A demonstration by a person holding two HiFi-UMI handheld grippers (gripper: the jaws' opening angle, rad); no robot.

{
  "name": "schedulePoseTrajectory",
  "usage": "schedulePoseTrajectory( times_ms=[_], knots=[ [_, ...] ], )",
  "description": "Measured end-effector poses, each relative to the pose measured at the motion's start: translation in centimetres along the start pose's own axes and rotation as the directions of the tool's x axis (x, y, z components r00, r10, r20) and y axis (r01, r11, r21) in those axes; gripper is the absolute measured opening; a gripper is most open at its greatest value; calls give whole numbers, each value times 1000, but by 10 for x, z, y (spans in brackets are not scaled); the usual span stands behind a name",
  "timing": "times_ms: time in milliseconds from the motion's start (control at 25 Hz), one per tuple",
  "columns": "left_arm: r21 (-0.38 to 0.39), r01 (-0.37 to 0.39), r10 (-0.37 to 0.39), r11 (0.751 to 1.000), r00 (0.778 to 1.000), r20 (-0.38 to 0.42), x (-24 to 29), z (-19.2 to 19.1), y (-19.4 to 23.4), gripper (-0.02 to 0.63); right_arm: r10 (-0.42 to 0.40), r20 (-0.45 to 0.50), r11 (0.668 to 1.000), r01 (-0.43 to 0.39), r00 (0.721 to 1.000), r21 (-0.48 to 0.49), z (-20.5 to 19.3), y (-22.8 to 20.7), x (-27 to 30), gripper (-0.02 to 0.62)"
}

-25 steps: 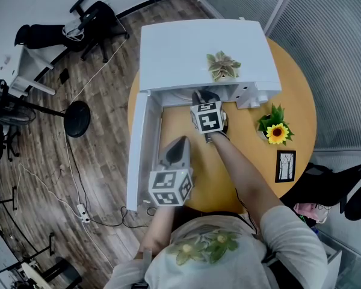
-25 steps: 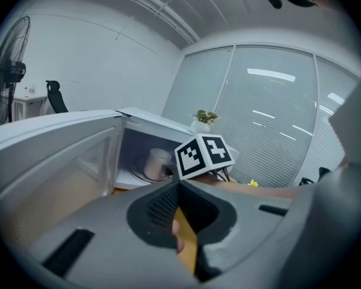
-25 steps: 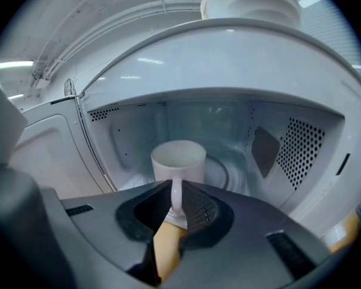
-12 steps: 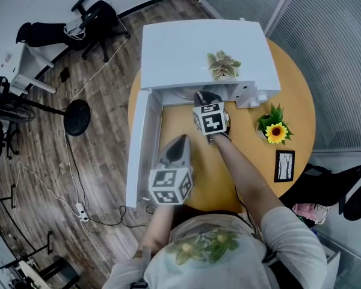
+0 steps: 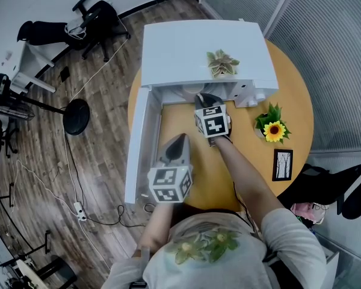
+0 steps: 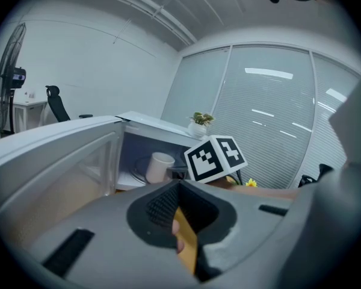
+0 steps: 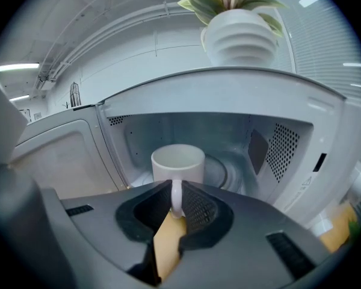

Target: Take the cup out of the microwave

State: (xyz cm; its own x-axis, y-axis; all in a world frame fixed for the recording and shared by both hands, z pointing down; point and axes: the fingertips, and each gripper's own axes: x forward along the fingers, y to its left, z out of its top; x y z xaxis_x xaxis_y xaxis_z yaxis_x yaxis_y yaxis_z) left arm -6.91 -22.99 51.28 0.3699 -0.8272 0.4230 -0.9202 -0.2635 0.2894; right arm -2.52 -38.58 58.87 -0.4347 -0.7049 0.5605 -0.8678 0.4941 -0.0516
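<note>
cup [image 7: 177, 164] inside microwave [image 5: 186, 47], plant [image 5: 222, 64] on top (door [image 5: 138, 149] at left)

The right arm [image 5: 240, 173] reaches forward, its claw [image 7: 175, 208] tipped a little downward, the 2 jaws clamped on the handle of the cup [image 7: 177, 163]. The left claw [image 6: 179, 188] hangs closer to the body, also angled down, jaws pressed together and empty.

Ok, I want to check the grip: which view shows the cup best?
The right gripper view: the white cup faces it inside the microwave, its handle pinched between the right tongs. The left gripper view shows the cup small, from the side; the head view hardly shows it, under the microwave's top.
</note>
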Motion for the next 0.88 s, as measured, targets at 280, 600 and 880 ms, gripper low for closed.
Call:
schedulePoseTrajectory(
  times_ms=[280, 600, 880],
  knots=[
    [7, -1, 1, 1000, 1000, 6, -6, 1, -4, 4, 12, -6, 1000, -12, 1000, -6, -7, 3, -13, 61],
    [19, 8, -8, 1000, 1000, 4, -11, 1, -11, 4, 19, 14, 1000, -19, 1000, -1, -10, 6, -36, 61],
    [32, 19, -19, 999, 1000, 7, -11, 4, -18, 3, 25, 15, 1000, -25, 1000, -1, -18, 5, -54, 61]
  ],
)
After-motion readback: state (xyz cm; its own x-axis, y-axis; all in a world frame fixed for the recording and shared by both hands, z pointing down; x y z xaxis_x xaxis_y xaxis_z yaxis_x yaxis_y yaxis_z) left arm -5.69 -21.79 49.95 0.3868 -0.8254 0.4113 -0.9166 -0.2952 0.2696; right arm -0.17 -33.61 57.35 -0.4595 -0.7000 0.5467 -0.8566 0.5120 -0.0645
